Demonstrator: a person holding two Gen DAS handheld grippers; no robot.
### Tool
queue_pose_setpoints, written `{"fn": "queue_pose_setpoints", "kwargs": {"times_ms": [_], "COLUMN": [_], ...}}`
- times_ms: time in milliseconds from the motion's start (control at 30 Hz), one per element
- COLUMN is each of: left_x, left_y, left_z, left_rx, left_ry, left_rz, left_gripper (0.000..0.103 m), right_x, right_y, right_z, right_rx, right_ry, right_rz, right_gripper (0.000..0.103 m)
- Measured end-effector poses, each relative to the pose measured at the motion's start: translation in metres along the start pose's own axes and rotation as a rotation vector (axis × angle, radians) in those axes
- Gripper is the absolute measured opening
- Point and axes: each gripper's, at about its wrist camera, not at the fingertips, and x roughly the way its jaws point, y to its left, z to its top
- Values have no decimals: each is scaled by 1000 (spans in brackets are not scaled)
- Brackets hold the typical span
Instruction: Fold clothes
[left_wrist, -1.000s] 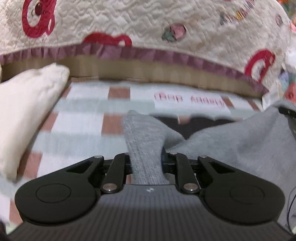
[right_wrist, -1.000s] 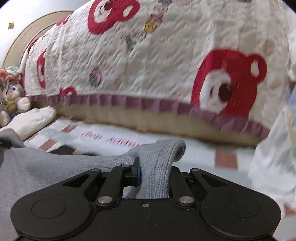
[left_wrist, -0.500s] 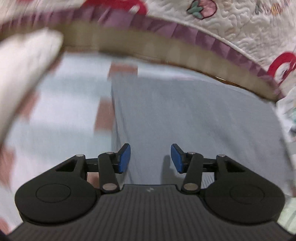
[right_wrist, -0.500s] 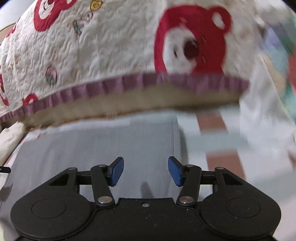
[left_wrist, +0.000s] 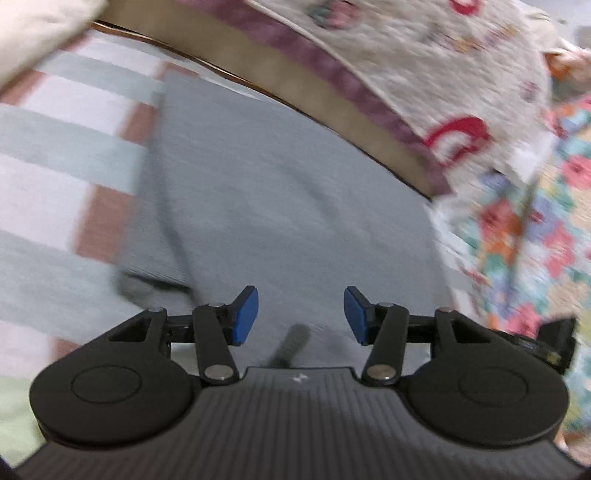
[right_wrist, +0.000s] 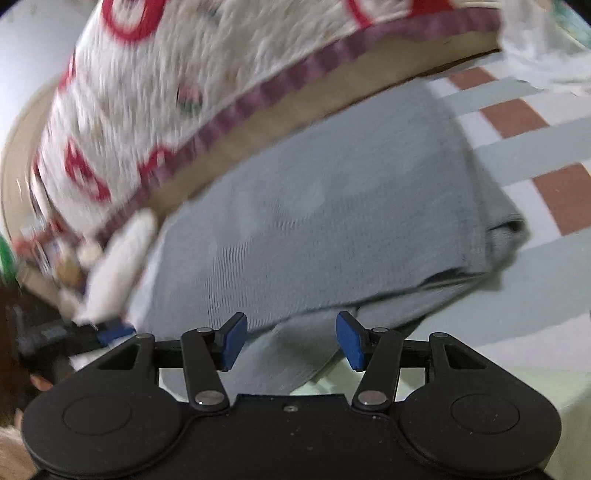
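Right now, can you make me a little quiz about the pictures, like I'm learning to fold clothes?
1. True or false: the left gripper is squeezing the grey sweater.
2. What does the grey sweater lie on?
A. a bare wooden floor
B. a checked sheet
C. a metal tray
3. Fill the gap: the blue pads of the right gripper stand ____, with nothing between them.

Key
1. False: its jaws are open and empty, above the sweater.
2. B
3. apart
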Motion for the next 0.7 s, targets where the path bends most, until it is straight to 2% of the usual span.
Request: {"fn": "queue_pose_setpoints", "kwargs": {"times_ms": [67, 133, 233, 300, 333, 400, 467, 500, 533, 567, 633, 700], "left_x": [7, 14, 29, 42, 51, 70, 86, 91, 94, 96, 93, 79], "left_y": [-8, -17, -27, -32, -33, -32, -29, -29, -29, -30, -35, -45], "left_z": [-5, -4, -2, -3, -3, -5, -6, -5, -3, -1, 3, 11], "left_rx": [5, 37, 69, 76, 69, 31, 2, -3, -4, -5, 15, 59], "left_ry": [28, 58, 123, 186, 226, 297, 324, 317, 317, 320, 289, 187], "left_rz": [-25, -15, 12, 24, 45, 136, 198, 209, 213, 217, 208, 198], "left_gripper": [50, 51, 54, 55, 57, 58, 53, 52, 28, 14, 7, 5], "right_x": [13, 27, 53, 67, 73, 83, 91, 91, 91, 91, 86, 70], "right_y": [13, 21, 32, 33, 30, 18, 7, 5, 4, 4, 9, 21], "right_z": [5, 12, 21, 23, 24, 27, 30, 32, 34, 36, 39, 46], "right_rx": [-13, -14, -84, -117, -97, -8, 80, 107, 121, 139, 150, 82], "right_ry": [57, 125, 248, 327, 358, 411, 445, 447, 456, 457, 434, 321], "right_rz": [-22, -54, -176, -213, -215, -205, -190, -180, -174, -161, -123, -85], "right_gripper": [60, 61, 65, 69, 71, 72, 73, 69, 50, 37, 25, 23]}}
